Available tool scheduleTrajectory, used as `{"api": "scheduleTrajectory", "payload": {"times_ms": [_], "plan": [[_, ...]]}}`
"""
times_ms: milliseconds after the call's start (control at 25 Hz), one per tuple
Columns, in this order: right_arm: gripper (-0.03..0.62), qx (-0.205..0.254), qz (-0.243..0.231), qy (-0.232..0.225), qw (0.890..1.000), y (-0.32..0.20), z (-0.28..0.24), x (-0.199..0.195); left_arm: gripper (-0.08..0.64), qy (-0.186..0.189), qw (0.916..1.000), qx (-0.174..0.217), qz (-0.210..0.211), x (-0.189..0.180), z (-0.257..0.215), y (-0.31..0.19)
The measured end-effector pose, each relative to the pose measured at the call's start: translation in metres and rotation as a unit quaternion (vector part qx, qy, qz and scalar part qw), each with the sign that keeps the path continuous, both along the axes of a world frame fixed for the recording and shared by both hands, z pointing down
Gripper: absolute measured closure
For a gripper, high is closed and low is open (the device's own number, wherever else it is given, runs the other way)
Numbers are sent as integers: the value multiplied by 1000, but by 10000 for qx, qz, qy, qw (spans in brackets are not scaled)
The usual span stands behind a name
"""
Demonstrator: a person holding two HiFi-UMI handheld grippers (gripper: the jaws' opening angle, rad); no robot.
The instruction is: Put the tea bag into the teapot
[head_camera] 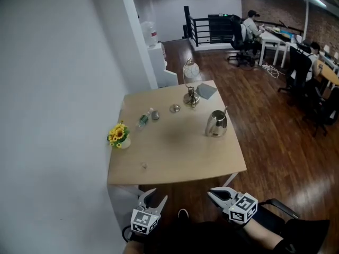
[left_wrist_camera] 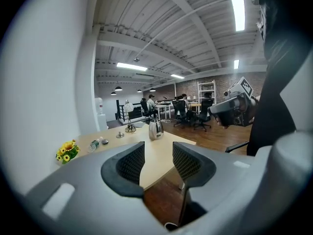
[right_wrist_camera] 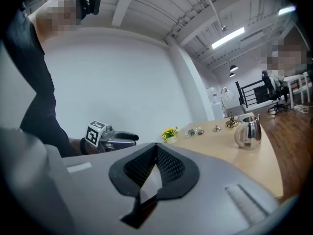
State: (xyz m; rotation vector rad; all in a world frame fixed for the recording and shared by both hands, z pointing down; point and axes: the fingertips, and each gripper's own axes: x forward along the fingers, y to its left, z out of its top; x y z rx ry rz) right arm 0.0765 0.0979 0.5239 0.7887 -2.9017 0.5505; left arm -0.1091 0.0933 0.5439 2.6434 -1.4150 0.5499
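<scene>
Nothing is done yet: your left gripper (head_camera: 157,195) is spread, your right gripper (head_camera: 213,193) pressed together, both empty and well short of the teapot (head_camera: 216,124) on the worktop (head_camera: 180,147); the tea bag I cannot pick out.

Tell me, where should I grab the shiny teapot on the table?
Take the teapot by its handle, probably coming from the table's right edge: it stands upright with the handle on that side, and its round, smooth body looks slippery.
</scene>
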Motion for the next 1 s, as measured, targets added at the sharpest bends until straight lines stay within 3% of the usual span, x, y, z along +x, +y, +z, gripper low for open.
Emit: {"api": "scheduleTrajectory", "payload": {"times_ms": [440,680,1000], "plan": [[584,-24,7,195,9998,-59,6,-11,387,53,9998,-156,-116,-19,23,-69],[584,-248,125,212,9994,-122,15,-32,387,-170,9996,-209,-84,-46,41,-134],[584,-502,422,254,9975,-215,22,-73,383,-113,9990,-401,178,-86,57,-220]]}}
